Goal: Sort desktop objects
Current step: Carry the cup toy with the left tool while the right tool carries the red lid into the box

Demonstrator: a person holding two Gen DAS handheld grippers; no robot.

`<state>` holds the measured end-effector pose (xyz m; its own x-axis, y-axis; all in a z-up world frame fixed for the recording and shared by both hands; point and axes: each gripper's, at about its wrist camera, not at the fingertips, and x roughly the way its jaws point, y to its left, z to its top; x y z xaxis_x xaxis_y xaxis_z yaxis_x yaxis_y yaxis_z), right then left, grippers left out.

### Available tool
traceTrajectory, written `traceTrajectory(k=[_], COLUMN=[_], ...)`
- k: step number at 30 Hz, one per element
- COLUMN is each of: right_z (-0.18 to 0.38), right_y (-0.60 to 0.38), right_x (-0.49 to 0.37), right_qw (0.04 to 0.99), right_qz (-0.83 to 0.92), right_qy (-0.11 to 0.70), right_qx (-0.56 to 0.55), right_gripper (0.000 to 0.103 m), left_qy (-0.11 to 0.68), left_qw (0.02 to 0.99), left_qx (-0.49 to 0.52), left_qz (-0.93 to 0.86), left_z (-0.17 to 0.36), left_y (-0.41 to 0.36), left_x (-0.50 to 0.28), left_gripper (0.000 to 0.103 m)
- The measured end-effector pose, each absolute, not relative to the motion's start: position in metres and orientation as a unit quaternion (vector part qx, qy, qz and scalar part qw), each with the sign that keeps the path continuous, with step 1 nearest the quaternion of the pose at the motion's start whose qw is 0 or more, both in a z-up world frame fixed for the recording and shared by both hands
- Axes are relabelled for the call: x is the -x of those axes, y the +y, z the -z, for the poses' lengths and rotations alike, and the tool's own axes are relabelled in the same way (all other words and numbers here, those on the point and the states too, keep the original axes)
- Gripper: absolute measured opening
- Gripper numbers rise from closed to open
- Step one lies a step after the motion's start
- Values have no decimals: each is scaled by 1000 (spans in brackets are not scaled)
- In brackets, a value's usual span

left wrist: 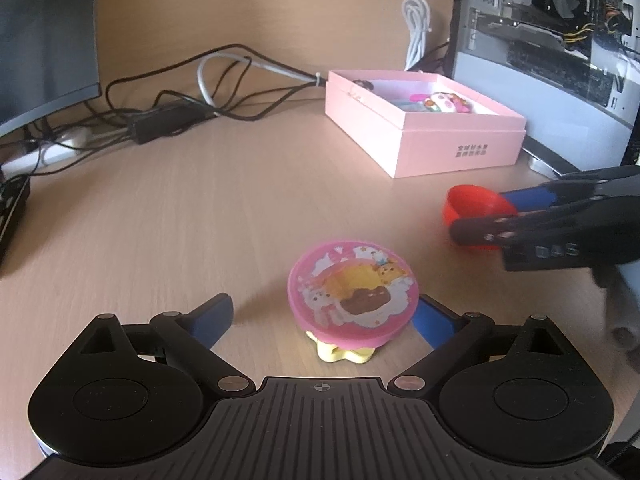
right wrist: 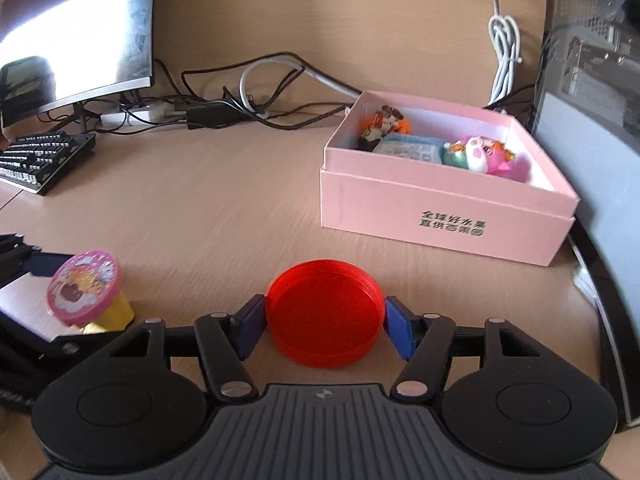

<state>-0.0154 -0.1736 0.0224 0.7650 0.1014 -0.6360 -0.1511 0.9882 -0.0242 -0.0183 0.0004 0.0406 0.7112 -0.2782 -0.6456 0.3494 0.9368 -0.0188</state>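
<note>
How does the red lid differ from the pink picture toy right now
The red lid is plain and one colour; the pink disc toy has a cartoon print and a yellow base. The right gripper pinches the lid; the toy stands free between the left gripper's open jaws. Both are round.

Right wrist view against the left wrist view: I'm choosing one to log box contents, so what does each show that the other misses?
Right wrist only: the keyboard and the orange figurine deep in the pink box. Left wrist only: the computer case's circuit boards. Both: the box, the red dish between the right claw pads, the pink-topped toy inside the open left claw.
</note>
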Motion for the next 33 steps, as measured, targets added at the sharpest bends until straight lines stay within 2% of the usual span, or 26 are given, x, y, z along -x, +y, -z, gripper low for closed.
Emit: traceTrajectory(k=[4, 6, 7, 9, 13, 17, 20, 25, 27, 33], right_z=[-39, -51, -57, -70, -94, -116, -123, -113, -107, -99], right_y=[-184, -193, -198, -210, -231, -250, -259, -268, -268, -277], right_x=[35, 44, 49, 58, 72, 85, 93, 88, 82, 73], right_qw=[943, 945, 946, 947, 950, 958, 964, 962, 960, 956], right_qz=[-71, -73, -75, -79, -81, -67, -51, -45, -44, -44], right_qy=[322, 315, 313, 310, 301, 280, 262, 268, 275, 288], right_qx=[44, 39, 33, 17, -12, -16, 1, -1, -2, -15], right_gripper=[64, 63, 64, 63, 63, 63, 63, 63, 63, 63], left_qy=[328, 327, 329, 330, 305, 257, 212, 192, 201, 266], left_qw=[928, 928, 928, 927, 934, 940, 944, 937, 934, 921], left_qx=[-56, -54, -52, -48, -53, -43, -34, 4, 0, -6], left_qz=[169, 168, 167, 170, 181, 220, 252, 293, 296, 285], left_z=[-44, -46, -46, -47, -66, -113, -147, -177, -175, -140], left_y=[-4, -5, -5, -4, -7, -28, -56, -117, -142, -137], left_x=[20, 20, 19, 19, 22, 9, -14, -81, -104, -107], left_gripper=[97, 79, 75, 61, 61, 61, 61, 62, 77, 93])
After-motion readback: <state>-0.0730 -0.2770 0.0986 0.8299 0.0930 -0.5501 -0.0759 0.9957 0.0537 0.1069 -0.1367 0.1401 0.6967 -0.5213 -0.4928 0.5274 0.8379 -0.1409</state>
